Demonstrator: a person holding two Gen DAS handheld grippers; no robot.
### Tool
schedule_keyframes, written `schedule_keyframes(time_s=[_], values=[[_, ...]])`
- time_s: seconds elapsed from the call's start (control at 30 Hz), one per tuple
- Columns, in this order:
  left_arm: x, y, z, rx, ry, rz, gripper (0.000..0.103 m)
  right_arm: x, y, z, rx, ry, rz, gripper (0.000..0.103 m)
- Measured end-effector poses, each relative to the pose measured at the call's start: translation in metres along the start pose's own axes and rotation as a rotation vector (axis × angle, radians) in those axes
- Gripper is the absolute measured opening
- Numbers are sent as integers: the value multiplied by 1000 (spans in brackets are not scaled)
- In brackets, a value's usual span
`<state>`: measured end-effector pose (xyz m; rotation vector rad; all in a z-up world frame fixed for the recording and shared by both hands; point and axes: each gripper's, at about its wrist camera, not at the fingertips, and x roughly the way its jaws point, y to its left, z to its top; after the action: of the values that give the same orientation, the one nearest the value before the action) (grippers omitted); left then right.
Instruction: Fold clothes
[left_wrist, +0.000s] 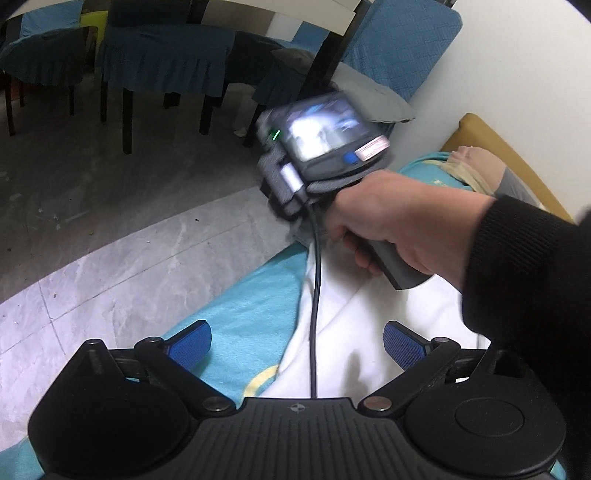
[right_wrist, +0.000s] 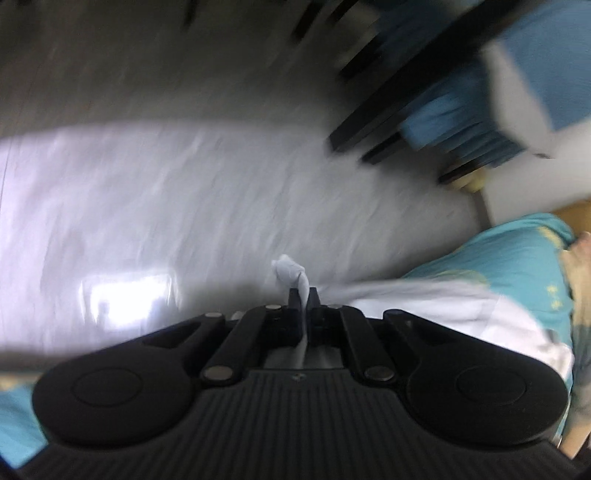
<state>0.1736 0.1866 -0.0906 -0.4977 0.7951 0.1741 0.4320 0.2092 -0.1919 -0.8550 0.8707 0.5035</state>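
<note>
White garment (right_wrist: 424, 306) on teal sheet (left_wrist: 236, 314), pinched in right gripper (right_wrist: 303, 295); left gripper (left_wrist: 297, 341) spread wide, empty

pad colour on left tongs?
Blue, ribbed pads on the left tongs; clearest in left wrist view.

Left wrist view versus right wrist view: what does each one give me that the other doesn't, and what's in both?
Only the left wrist view shows the left gripper open, its blue pads apart above the white garment, and the person's hand holding the right gripper's handle, with a black cable hanging from it.

Only the right wrist view shows the right gripper shut on a pinch of white cloth that pokes out past the fingertips. This view is heavily blurred.

Both show the white garment lying on the teal sheet, the grey floor and the blue-covered chairs.
</note>
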Motion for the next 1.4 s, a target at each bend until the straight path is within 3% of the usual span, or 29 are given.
schedule_keyframes(time_s=[0.13,0.23,0.33,0.43,0.53,0.67,0.73,0.77,0.8,0.93,1.1,1.3,1.4], values=[[-14,1,1,3,-73,10,100,-60,-42,-18,129,-182,-104,5],[-24,6,3,-38,-110,-12,100,-113,-85,-54,320,-342,-170,5],[-31,5,1,-41,-128,-17,100,-161,-126,-110,558,-485,-242,5],[-35,-3,-1,-14,-129,-30,100,-183,-154,-184,805,-557,-339,5],[-35,-14,-5,32,-112,-45,101,-166,-173,-262,1060,-480,-365,7],[-30,-30,-15,96,-97,-46,100,-134,-183,-350,1307,-294,-215,13],[-27,-36,-20,126,-94,-52,100,-134,-176,-371,1312,-285,-154,45],[-26,-41,-22,144,-94,-53,100,-139,-170,-374,1284,-302,-144,73],[-25,-44,-24,165,-91,-60,100,-145,-164,-377,1257,-318,-129,88],[-30,-51,-29,216,-107,-85,100,-183,-148,-360,1172,-370,-36,87],[-56,-55,-29,250,-111,-91,100,-262,-123,-347,1157,-464,0,87],[-97,-58,-26,285,-106,-107,100,-360,-71,-390,1168,-550,36,87],[-118,-58,-22,295,-91,-132,101,-388,-47,-419,1193,-546,42,87]])
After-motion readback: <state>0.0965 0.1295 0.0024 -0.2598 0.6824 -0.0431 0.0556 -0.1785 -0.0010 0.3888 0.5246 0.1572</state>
